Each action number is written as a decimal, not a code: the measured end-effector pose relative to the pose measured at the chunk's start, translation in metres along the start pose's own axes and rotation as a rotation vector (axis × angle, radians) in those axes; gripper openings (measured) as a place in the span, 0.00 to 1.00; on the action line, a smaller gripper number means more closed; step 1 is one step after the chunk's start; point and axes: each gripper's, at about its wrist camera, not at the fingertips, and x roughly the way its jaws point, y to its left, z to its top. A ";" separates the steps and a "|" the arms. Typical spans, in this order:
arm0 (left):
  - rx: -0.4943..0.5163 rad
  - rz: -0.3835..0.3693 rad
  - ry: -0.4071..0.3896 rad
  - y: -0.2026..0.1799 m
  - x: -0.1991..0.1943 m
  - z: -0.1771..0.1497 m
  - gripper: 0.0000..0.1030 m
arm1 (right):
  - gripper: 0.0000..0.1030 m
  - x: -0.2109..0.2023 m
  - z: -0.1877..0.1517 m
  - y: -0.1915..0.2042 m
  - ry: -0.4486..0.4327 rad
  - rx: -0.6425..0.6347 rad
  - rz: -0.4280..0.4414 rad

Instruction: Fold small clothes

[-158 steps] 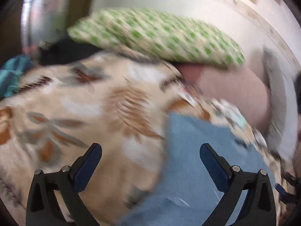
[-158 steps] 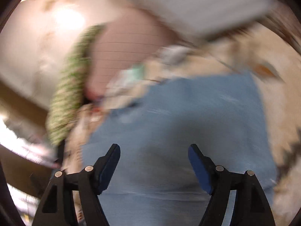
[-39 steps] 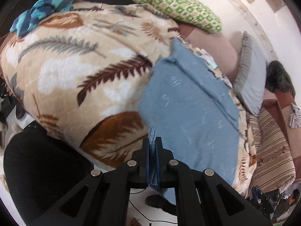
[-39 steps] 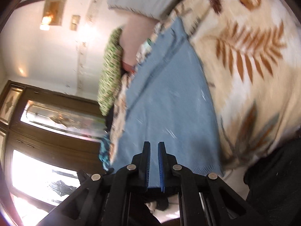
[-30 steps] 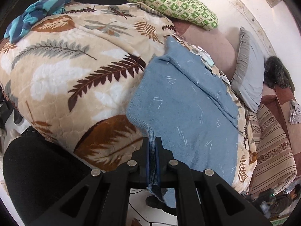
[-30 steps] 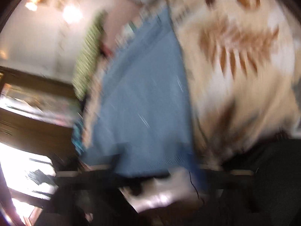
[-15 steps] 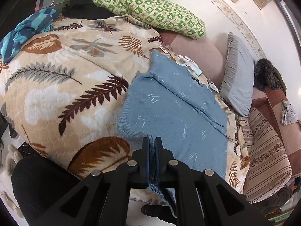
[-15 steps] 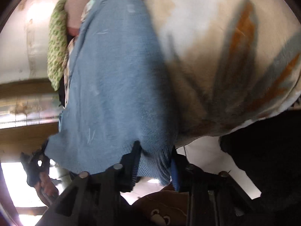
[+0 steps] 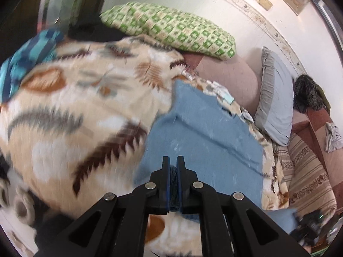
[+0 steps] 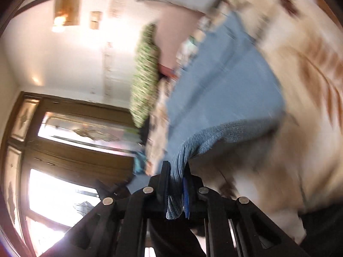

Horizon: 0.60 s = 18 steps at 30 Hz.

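You have the blue knitted garment (image 9: 203,141) spread over the cream quilted blanket with brown and grey leaf prints (image 9: 70,111), and it fills the centre of the left wrist view, running from the bottom middle up toward the right of centre. Your left gripper (image 9: 173,182) has its jaws pressed almost together on a bunched bit of the near hem, low in the middle of that frame. Your right gripper (image 10: 174,184) is likewise closed down on the knit: in the right wrist view a thick ribbed edge of the garment (image 10: 214,98) rises out of the jaws at bottom centre and curls over to the right, with the rest lying flat on the blanket (image 10: 300,85) toward the upper right.

Expect this piece to behave as soft, light and stretchy cloth. It should drape and sag between your two holds rather than keep a line, and the fleecy blanket will likely drag on it. Keeping your grips on the ribbed hem, one near each corner, seems wisest, since the thicker edge gives the pads more to bite and is less likely to slip than a single layer. Hold the hem taut between both hands as you carry it over, or the fold will probably land crooked.

Both views are smeared, so the far neckline is hard to read.
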 end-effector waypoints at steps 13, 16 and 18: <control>0.068 -0.006 -0.119 -0.076 0.125 0.157 0.00 | 0.10 0.130 0.240 0.010 -0.108 -0.058 -0.091; 0.159 0.053 -0.048 -0.066 0.142 0.122 0.01 | 0.10 0.137 0.249 -0.014 -0.127 -0.038 -0.104; 0.229 0.070 0.128 -0.056 0.161 0.082 0.01 | 0.10 0.133 0.243 -0.028 -0.134 -0.044 -0.134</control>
